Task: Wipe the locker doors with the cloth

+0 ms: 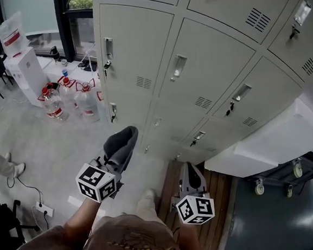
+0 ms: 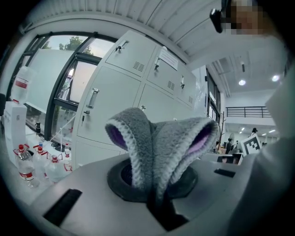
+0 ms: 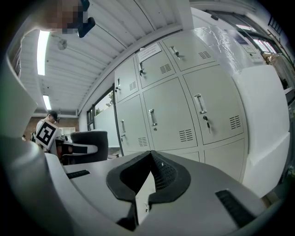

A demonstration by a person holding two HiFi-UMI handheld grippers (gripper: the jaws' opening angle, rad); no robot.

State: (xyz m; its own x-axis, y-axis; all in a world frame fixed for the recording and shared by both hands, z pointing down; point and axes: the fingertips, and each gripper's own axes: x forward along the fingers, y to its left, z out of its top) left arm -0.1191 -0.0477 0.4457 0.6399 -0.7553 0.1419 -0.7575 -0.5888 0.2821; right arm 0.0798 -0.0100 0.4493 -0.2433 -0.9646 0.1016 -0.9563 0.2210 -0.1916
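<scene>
Just short of the locker doors [image 1: 135, 54], the left gripper [image 1: 114, 155] has its fingers pinched tight on the folded grey cloth [image 1: 121, 141], which touches no door. Beside it, the right gripper [image 1: 191, 180] holds nothing, its fingers pressed together.

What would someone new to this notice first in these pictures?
The grey fleecy cloth pinched in the left tongs, bulging up before its camera. Beyond it stands a wall of pale grey lockers, doors shut, with water bottles on the floor at the head view's left. The right tongs are shut and empty.
</scene>
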